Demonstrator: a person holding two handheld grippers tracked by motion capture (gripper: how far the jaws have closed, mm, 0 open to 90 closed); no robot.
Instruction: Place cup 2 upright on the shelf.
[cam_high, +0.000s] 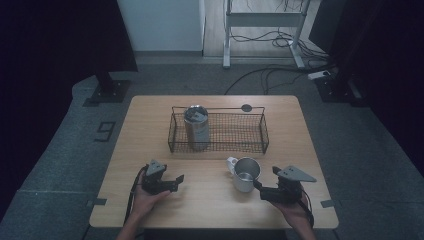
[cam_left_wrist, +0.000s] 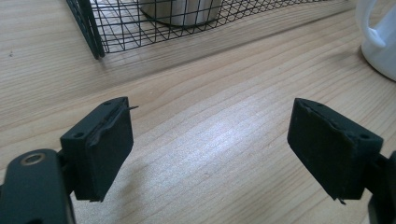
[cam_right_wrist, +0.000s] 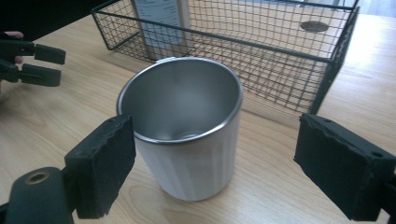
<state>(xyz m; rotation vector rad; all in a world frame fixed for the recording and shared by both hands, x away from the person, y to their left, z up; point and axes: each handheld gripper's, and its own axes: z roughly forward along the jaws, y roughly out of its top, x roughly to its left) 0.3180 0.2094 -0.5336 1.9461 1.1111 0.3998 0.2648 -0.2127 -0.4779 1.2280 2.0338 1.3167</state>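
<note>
mug (cam_high: 245, 174), white outside with a bare steel inside, stands upright on the near right part of the wooden counter (cam_high: 210, 202), just in front of the wire basket (cam_high: 218, 109) and apart from it, its handle turned to the far left. the right tongs (cam_high: 259, 186) lie low at the mug's near right side, pointing at it. in the right gripper view the mug (cam_right_wrist: 187, 140) stands between the two black jaws, which are spread wide; the left jaw sits close by the rim, the right jaw well off the wall, and neither pad presses on it, so these tongs are released. the left tongs (cam_high: 177, 181) rest to the near left of the mug, well apart from it, pointing right along the counter. in the left gripper view their jaws stand apart over bare wood, released and gripping nothing, with the mug (cam_left_wrist: 380, 42) at the far right edge. a steel tumbler (cam_high: 196, 127) stands upright in the left end of the basket.
</note>
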